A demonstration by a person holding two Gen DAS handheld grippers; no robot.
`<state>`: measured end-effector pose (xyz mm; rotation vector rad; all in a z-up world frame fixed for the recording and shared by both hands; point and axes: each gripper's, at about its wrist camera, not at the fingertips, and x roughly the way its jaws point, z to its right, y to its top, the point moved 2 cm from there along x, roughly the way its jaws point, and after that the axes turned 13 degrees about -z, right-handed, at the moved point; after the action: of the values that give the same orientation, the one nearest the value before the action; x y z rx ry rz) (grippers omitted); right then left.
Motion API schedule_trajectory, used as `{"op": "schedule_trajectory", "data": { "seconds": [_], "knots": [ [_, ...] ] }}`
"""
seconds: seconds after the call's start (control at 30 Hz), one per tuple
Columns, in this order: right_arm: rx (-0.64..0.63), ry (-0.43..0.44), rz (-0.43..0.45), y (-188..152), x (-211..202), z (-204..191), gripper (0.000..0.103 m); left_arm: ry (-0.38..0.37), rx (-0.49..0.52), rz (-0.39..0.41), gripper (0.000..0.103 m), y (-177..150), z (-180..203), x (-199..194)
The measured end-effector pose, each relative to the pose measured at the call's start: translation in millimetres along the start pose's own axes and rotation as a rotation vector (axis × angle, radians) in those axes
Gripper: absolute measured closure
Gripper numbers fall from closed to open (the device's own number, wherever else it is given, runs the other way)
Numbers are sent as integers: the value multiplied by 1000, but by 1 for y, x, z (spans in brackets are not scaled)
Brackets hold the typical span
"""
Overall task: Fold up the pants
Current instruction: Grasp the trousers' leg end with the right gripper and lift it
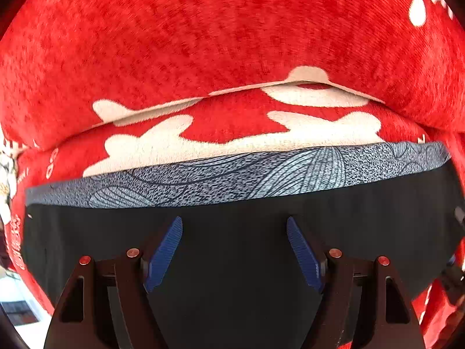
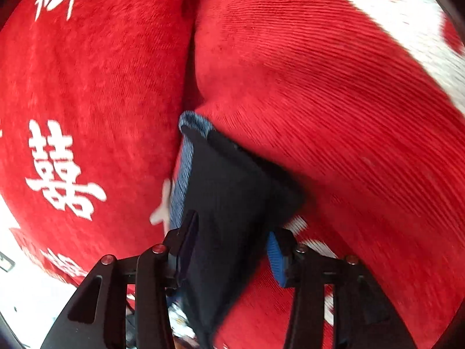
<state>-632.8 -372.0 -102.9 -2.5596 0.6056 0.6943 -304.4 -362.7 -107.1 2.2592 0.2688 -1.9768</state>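
Pants (image 1: 238,261): black fabric with a grey patterned waistband (image 1: 232,174), lying on red plush bedding (image 1: 203,37) printed with white shapes and characters; the left wrist view shows the waistband running straight across, its far edge against a fold (image 1: 290,87) in the red bedding where one layer overlaps another.

Left claw (image 1: 234,254): pointing steeply down over the black cloth, on the near side of the waistband; blue pads (image 1: 165,253) stand well apart with only flat black fabric showing behind the gap; nothing pinched between them; whether the tips touch the cloth I cannot tell.

Right claw (image 2: 232,250): a folded wedge of the pants (image 2: 232,197) sits between its fingers, waistband edge (image 2: 183,174) running up the wedge's left side to a grey corner at the far end; jaws partly apart; left finger (image 2: 189,238) lies against the cloth near the waistband edge; right blue pad (image 2: 276,258) sits at the wedge's right edge; frame is blurred, so firm pressure on that side cannot be confirmed; reads as a loose hold, not a clamp.

Red bedding seam (image 2: 189,58) runs away from the waistband corner; white characters (image 2: 61,168) printed left of the waistband.
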Motion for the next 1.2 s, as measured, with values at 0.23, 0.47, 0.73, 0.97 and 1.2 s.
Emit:
{"op": "schedule_trajectory", "data": {
  "seconds": [0.23, 0.47, 0.73, 0.97, 1.2],
  "knots": [
    [-81, 40, -22, -12, -15, -28, 89, -19, -13, 51, 27, 13, 3, -25],
    [-67, -4, -24, -11, -18, -17, 89, 109, 98, 50, 18, 36, 34, 1],
    [-241, -53, -28, -31, -24, -69, 89, -40, 96, -8, 18, -24, 20, -14],
    [-520, -201, -36, -84, -10, -151, 89, -50, 193, 12, 18, -38, 32, -2],
    [-802, -457, -7, -177, 40, -231, 88, -105, 78, 67, 19, -46, -92, -36]
  ]
}}
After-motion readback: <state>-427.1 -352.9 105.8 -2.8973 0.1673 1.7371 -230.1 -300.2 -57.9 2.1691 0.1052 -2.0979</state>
